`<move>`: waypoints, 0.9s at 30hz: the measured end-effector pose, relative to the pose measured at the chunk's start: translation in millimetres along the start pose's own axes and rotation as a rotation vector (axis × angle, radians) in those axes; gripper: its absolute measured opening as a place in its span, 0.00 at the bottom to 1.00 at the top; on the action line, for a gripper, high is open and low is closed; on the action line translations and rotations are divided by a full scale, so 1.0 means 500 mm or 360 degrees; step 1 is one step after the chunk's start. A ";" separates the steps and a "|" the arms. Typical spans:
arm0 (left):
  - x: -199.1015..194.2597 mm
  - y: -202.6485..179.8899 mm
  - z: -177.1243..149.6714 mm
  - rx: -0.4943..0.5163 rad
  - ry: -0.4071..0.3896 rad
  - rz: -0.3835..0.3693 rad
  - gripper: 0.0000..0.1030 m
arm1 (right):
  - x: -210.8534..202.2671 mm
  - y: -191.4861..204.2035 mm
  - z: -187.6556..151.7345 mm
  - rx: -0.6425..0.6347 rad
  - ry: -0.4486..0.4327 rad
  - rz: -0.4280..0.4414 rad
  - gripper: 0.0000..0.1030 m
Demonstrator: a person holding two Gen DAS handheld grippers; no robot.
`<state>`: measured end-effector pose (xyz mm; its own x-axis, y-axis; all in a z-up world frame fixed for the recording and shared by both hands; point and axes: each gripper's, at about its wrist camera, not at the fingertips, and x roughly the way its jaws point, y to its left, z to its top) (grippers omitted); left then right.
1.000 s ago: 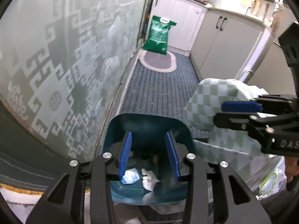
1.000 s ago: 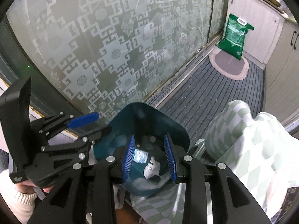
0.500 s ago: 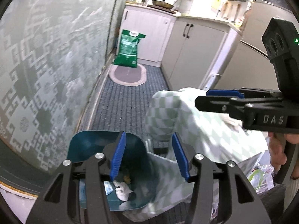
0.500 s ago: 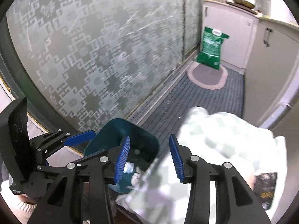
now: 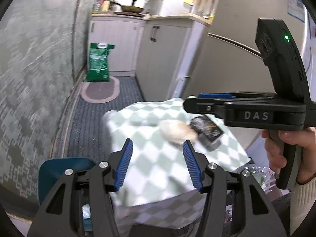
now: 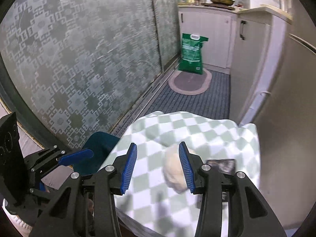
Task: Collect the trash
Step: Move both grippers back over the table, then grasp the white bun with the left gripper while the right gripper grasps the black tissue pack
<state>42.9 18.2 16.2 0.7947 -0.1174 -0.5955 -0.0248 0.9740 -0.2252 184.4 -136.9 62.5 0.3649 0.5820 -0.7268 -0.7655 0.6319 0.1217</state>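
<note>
A crumpled cream tissue (image 5: 177, 134) and a black packet (image 5: 207, 130) lie on a table with a green-and-white checked cloth (image 5: 158, 173). My left gripper (image 5: 158, 167) hovers over the cloth just short of the tissue, jaws opening, nothing between them. A hand holds my right gripper (image 5: 197, 100) above the packet. In the right wrist view my right gripper (image 6: 158, 168) is open and empty, and the tissue (image 6: 173, 173) sits by its right finger beside the packet (image 6: 221, 165). My left gripper (image 6: 65, 155) is at lower left. A teal bin (image 5: 59, 169) (image 6: 98, 150) stands left of the table.
A patterned frosted glass door (image 6: 79, 59) runs along the left. A green sack (image 5: 98, 63) and an oval mat (image 5: 100, 90) lie down the narrow ribbed floor. White cabinets (image 5: 158, 59) and a fridge (image 5: 237, 59) close the right. A clear plastic bag (image 5: 262, 175) hangs by the table.
Both grippers rose and swung right, from over the teal bin with scraps inside to over the checked table. Both sets of jaws stand wider. The tissue and packet came into view.
</note>
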 end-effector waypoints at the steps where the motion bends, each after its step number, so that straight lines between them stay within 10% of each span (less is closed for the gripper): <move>1: 0.007 -0.017 0.004 0.0020 0.0003 -0.0019 0.55 | -0.007 -0.010 -0.004 0.0008 -0.0005 -0.0007 0.43; 27: 0.251 -0.115 0.014 0.0156 0.0215 0.0167 0.44 | -0.055 -0.167 -0.069 0.0096 0.0040 -0.0113 0.43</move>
<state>148.3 -51.2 -40.1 0.7021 -0.0326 -0.7114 -0.0391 0.9957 -0.0842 220.0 -223.0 48.9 0.4034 0.5220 -0.7515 -0.7045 0.7013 0.1089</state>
